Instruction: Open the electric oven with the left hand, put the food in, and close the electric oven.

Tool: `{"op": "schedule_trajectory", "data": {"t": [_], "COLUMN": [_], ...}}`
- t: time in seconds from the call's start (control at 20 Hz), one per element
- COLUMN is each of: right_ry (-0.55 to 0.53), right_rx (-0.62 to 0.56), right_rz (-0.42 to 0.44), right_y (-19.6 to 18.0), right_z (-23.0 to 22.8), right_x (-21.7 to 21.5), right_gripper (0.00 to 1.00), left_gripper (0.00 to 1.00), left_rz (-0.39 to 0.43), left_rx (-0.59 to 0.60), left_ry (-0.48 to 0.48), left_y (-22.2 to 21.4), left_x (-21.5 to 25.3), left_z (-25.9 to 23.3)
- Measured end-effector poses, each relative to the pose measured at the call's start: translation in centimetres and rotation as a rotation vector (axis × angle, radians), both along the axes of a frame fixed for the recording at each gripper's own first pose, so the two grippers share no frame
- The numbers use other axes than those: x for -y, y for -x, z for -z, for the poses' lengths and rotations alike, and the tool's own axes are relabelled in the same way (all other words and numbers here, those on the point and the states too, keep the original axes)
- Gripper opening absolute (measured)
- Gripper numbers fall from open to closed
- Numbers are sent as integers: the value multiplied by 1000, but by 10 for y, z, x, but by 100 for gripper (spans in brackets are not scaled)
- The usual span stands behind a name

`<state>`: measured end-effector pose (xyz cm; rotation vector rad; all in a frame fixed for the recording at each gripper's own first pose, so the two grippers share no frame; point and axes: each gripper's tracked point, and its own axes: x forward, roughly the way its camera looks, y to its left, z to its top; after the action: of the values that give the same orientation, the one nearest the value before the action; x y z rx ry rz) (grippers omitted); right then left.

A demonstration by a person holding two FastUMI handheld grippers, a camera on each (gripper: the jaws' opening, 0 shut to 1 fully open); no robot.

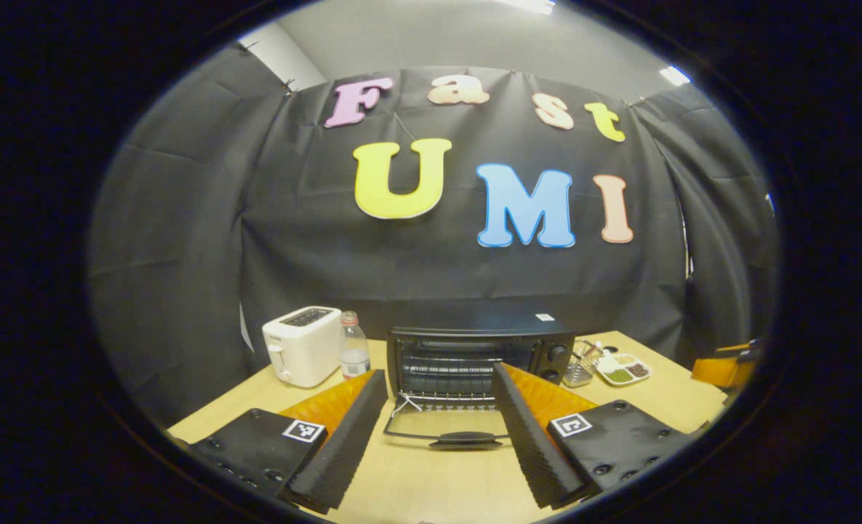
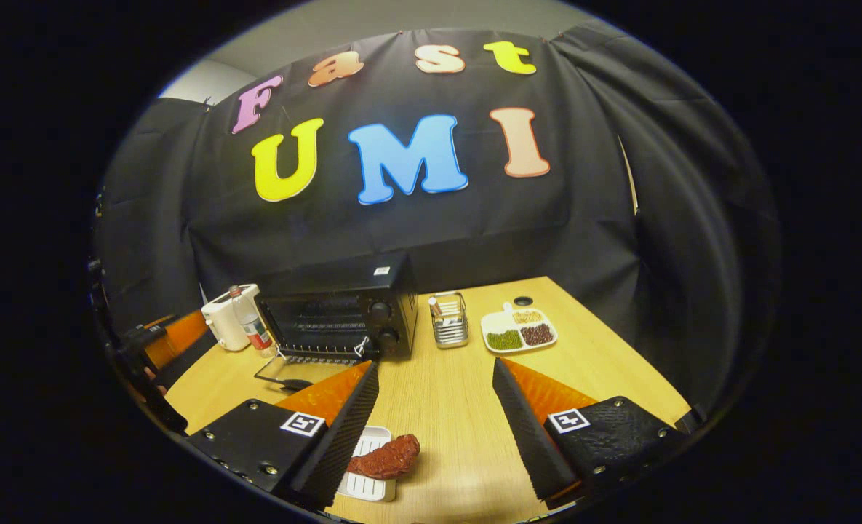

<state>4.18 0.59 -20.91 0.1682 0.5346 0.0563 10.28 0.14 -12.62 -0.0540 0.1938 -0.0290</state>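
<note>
Both tongs agape (empty); oven (image 1: 474,356) door (image 1: 447,426) down, food (image 2: 389,457) on tray (image 2: 366,477)

Dim booth, lit from overhead; sharp centre; fisheye bends the edges.

Ahead of the fingers, the wooden table (image 2: 591,364) carries a toaster (image 1: 301,345), bottle (image 1: 354,345), open oven (image 1: 474,356), wire rack (image 2: 449,320), sectioned dish (image 2: 519,329), and, nearest, food (image 2: 388,457) on a white tray (image 2: 366,486).

Left gripper's finger (image 2: 320,466) covers the left part of the white tray (image 2: 367,486) under the food (image 2: 389,456). Oven (image 2: 340,309) hides part of the toaster (image 2: 221,320). Rack (image 2: 448,320) contents too small to tell.
</note>
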Motion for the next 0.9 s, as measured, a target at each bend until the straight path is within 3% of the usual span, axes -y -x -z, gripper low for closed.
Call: {"op": "schedule_trajectory", "data": {"t": [0.25, 0.3, 0.65, 0.7, 0.75, 0.9], "right_ry": [-113, -144, -350, -373, -401, -482], "right_rx": [-146, -175, -379, -402, -425, -501], "right_rz": [-45, -51, -32, -23, -16, -3], "right_y": [9, 13, 30, 30, 32, 40], "right_z": [43, 50, 97, 102, 110, 118], "right_x": [-18, -23, -46, -47, -52, -58], "right_gripper": [98, 98, 97, 94, 85, 85], "left_gripper": [97, 90, 90, 90, 90, 90], "left_rz": [-31, -30, -16, -17, -19, -34], "left_rx": [49, 53, 84, 84, 83, 79], "left_ry": [-3, -2, -19, -19, -20, -15], "left_y": [29, 33, 44, 45, 44, 44], "left_x": [-16, -16, -16, -16, -18, -27], "left_z": [-41, -44, -65, -64, -63, -61]}}
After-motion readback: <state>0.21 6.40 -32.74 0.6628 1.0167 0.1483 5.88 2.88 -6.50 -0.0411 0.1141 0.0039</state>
